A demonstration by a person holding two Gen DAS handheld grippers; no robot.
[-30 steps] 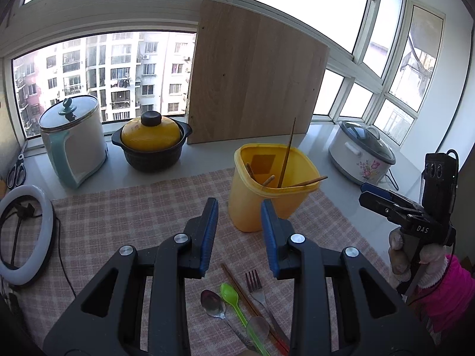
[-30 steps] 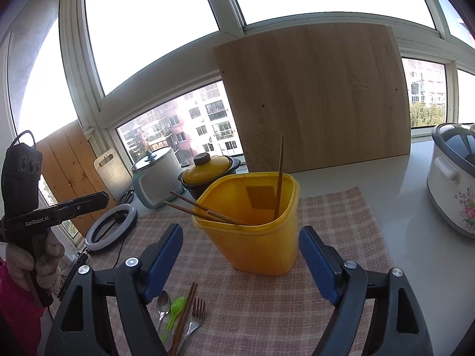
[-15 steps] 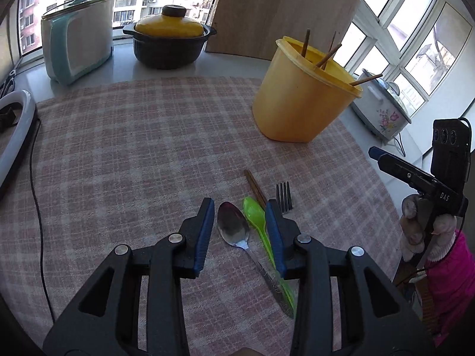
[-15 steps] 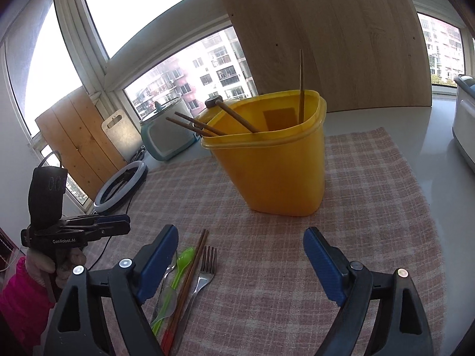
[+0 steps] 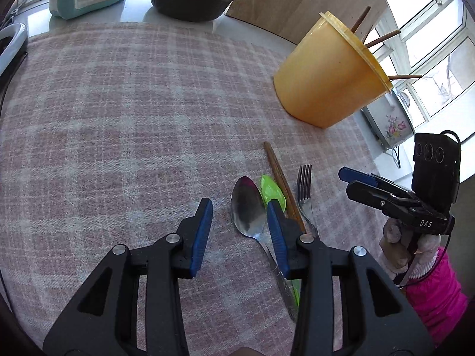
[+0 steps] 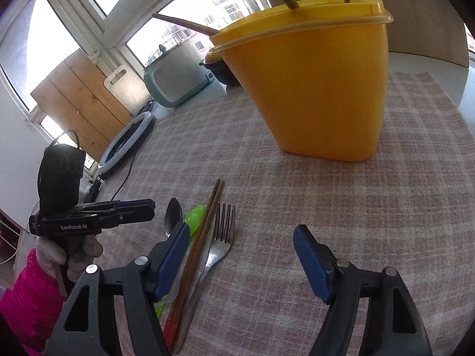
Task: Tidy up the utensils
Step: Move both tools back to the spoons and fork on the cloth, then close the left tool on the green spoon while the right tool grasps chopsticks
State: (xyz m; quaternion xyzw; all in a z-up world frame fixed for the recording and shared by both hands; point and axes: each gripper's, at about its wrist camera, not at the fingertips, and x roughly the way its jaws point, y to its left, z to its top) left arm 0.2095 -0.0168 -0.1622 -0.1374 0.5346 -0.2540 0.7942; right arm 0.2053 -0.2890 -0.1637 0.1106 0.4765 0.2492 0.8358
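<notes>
Spoon, fork lie parallel, heads toward the tub; both grippers (empty) gape.

Sunlit bay windows, wood board, plaid cloth

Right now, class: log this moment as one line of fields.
left gripper: jaws open, opening, over metal spoon | right gripper: jaws open, closing, metal fork between | yellow plastic bin: upright, holds chopsticks
</notes>
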